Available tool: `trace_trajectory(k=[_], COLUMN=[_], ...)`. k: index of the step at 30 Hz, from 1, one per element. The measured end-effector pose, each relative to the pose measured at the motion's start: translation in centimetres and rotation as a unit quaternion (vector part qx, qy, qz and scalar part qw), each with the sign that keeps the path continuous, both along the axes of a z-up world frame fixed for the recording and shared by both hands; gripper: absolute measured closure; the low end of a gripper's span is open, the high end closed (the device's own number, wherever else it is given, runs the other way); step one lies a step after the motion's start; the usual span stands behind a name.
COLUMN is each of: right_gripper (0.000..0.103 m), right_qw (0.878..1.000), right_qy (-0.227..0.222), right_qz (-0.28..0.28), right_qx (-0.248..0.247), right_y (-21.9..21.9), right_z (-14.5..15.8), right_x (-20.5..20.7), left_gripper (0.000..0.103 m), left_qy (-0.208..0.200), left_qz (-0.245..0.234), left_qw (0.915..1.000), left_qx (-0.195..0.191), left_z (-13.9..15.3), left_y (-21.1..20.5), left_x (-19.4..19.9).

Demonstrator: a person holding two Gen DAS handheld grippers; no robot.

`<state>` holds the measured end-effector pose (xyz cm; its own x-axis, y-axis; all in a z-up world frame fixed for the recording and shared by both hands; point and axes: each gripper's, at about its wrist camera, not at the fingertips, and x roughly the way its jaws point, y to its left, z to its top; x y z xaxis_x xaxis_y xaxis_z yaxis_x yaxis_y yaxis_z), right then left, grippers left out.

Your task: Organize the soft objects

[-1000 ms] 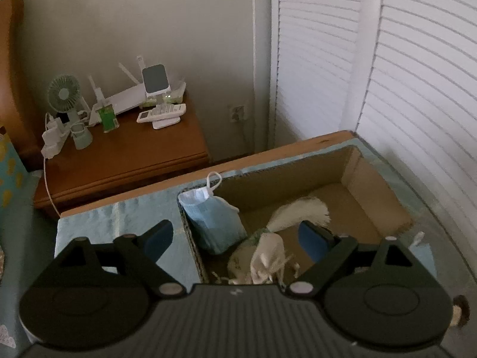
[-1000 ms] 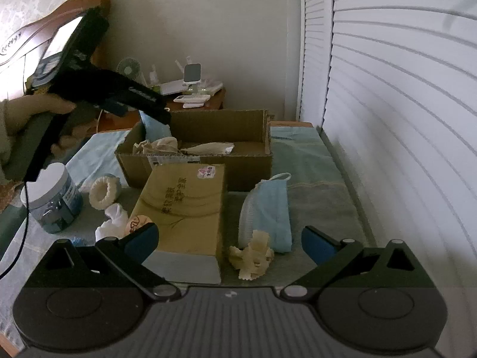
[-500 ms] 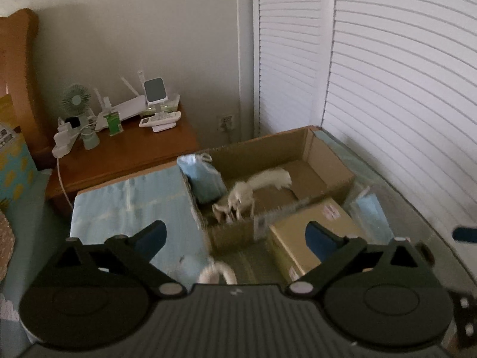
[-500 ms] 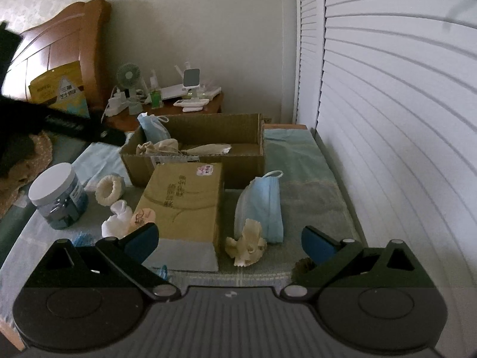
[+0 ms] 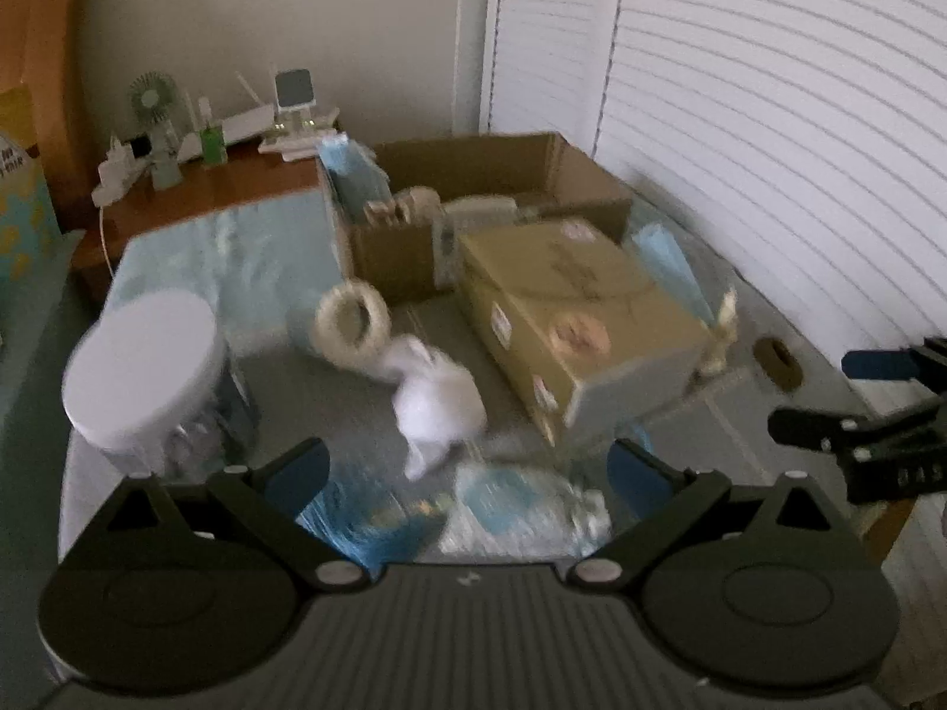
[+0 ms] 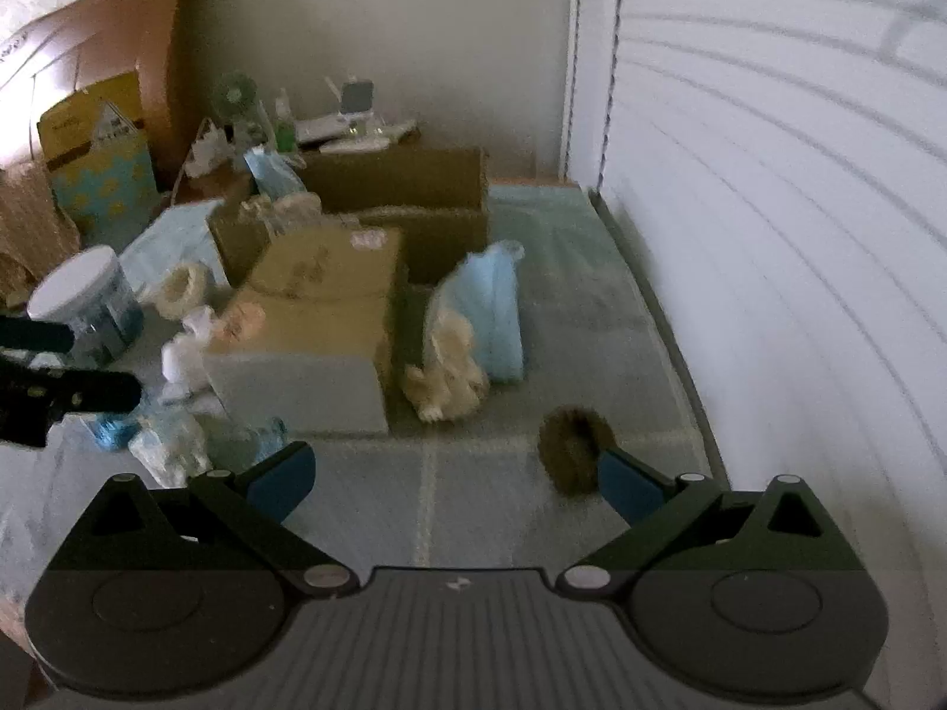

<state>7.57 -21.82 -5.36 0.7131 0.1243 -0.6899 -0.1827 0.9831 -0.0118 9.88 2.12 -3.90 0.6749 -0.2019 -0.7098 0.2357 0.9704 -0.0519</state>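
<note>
Left gripper (image 5: 467, 473): fingers spread wide, jaws have just been opening, nothing pinched between them; the blue pads (image 5: 296, 473) hang above crumpled blue and clear wrappers (image 5: 521, 509) at the near edge of the bed cover (image 5: 195, 248). Left view is motion-blurred, so contact with the wrappers cannot be judged. Just beyond the pads lies a white soft toy (image 5: 435, 399), and past it a cream scrunchie (image 5: 352, 322) standing on edge; both are apart from the fingers. A jar with a white lid (image 5: 145, 370) stands to the left of these. Right gripper (image 6: 456, 476): fingers also spread wide and empty; a dark fuzzy ring (image 6: 574, 449) sits just beside the right pad (image 6: 627, 485), probably not touching, though blur makes this uncertain. Ahead of the right gripper a cream frilly piece (image 6: 447, 376) leans against a blue face mask (image 6: 494, 310), which rests on the side of a closed tan box (image 6: 319, 307). Behind that, an open cardboard box (image 6: 408, 189) already holds another blue mask (image 6: 272, 174) at its left corner and pale soft items. Open room: a bare strip of green cover (image 6: 568, 272) runs between the boxes and the white shutters (image 6: 769, 207) on the right; the left half is crowded. The bed edge lies close under both grippers.
</note>
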Motion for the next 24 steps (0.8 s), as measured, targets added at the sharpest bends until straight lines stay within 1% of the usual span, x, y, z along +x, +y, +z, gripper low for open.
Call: trace_trajectory(k=[3,5,7,10,13,16,19,24], right_gripper=[0.0,0.0,0.0,0.0,0.0,0.0,0.0,0.0], right_qw=[1.0,1.0,0.999,0.999,0.998,0.998,0.998,0.999], right_qy=[0.012,0.014,0.013,0.026,0.039,0.046,0.042,0.041], right_qz=[-0.008,-0.012,-0.016,-0.02,-0.023,-0.022,-0.015,-0.011], right_qx=[-0.004,-0.016,-0.028,-0.031,-0.033,-0.032,-0.035,-0.031], right_y=[-0.5,-0.7,-1.0,-1.6,-2.0,-2.3,-2.2,-2.3], right_z=[-0.9,-1.4,-1.9,-2.9,-3.8,-4.4,-4.6,-4.6], right_x=[-0.1,-0.2,-0.3,0.1,0.3,0.4,0.3,0.6], left_gripper=[0.003,0.003,0.003,0.003,0.003,0.003,0.001,0.0], left_qy=[0.0,0.0,0.003,0.016,0.023,0.034,0.034,0.027], left_qz=[-0.011,-0.019,-0.022,-0.017,-0.008,-0.007,-0.003,0.0], left_qw=[0.9999,0.9997,0.9996,0.9997,0.9997,0.9994,0.9993,0.9994], left_qx=[0.005,0.015,0.016,0.003,0.005,-0.001,0.011,0.023], left_z=[-1.0,-1.6,-2.2,-3.0,-3.9,-4.5,-5.0,-5.3], left_y=[-0.9,-1.5,-1.9,-2.1,-2.1,-2.1,-2.3,-2.5], left_x=[-0.7,-0.9,-0.7,-0.2,0.2,0.6,1.0,1.1])
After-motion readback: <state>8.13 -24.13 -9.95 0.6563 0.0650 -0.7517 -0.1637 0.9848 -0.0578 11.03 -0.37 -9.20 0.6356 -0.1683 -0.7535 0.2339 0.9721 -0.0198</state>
